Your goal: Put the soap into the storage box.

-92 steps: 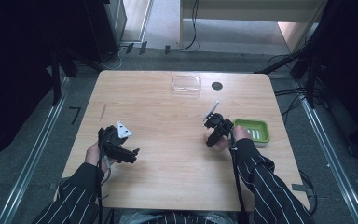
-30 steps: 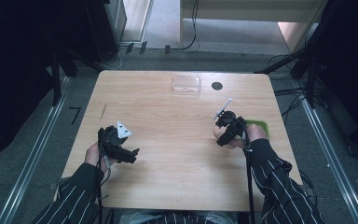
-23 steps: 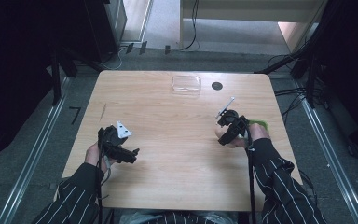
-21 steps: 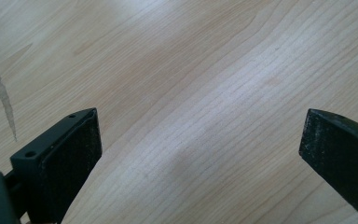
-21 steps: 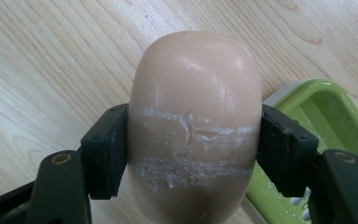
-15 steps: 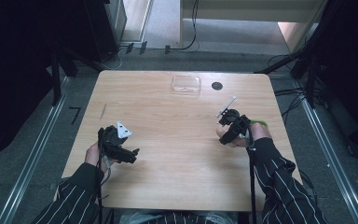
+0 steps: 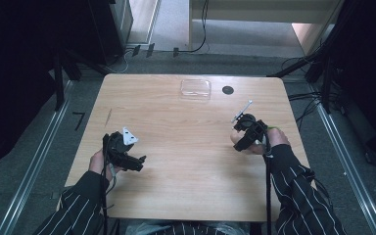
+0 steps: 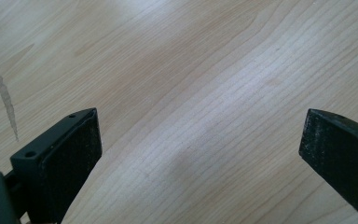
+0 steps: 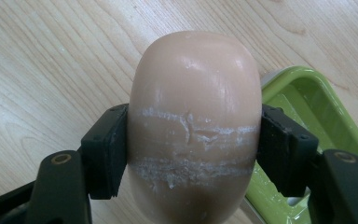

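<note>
The right gripper point(image 9: 193, 154) clamps a smooth, beige oval bar of soap point(image 9: 193, 126) above the pale wooden table point(image 7: 186, 161), just beside a lime-green plastic dish point(image 9: 317, 116). The left gripper point(image 8: 200, 154) gapes empty; a clear plastic lid point(image 7: 195, 88) lies well apart.

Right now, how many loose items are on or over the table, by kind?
Soap bar, clamped in the right gripper: 1
Green tray: 1
Clear plastic container: 1
Total: 3
</note>
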### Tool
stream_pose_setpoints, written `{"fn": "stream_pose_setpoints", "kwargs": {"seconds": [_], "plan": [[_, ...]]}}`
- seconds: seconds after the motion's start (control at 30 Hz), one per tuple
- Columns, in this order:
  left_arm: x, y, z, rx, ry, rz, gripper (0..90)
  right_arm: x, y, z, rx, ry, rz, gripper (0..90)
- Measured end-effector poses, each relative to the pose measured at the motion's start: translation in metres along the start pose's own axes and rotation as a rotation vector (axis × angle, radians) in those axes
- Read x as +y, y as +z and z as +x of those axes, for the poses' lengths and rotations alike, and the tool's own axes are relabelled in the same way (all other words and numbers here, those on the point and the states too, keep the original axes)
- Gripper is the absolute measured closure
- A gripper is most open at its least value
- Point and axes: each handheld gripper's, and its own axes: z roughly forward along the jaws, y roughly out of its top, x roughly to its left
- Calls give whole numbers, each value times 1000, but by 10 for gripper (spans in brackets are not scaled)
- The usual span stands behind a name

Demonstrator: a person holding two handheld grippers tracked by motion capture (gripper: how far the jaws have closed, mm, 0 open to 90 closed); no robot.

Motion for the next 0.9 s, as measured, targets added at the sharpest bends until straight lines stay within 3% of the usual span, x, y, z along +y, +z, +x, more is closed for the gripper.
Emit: {"fn": "stream_pose_setpoints", "kwargs": {"seconds": [0.9], "plan": [[0, 0, 0, -1, 5, 0, 0, -10, -9, -11, -5, -30, -9, 330]]}}
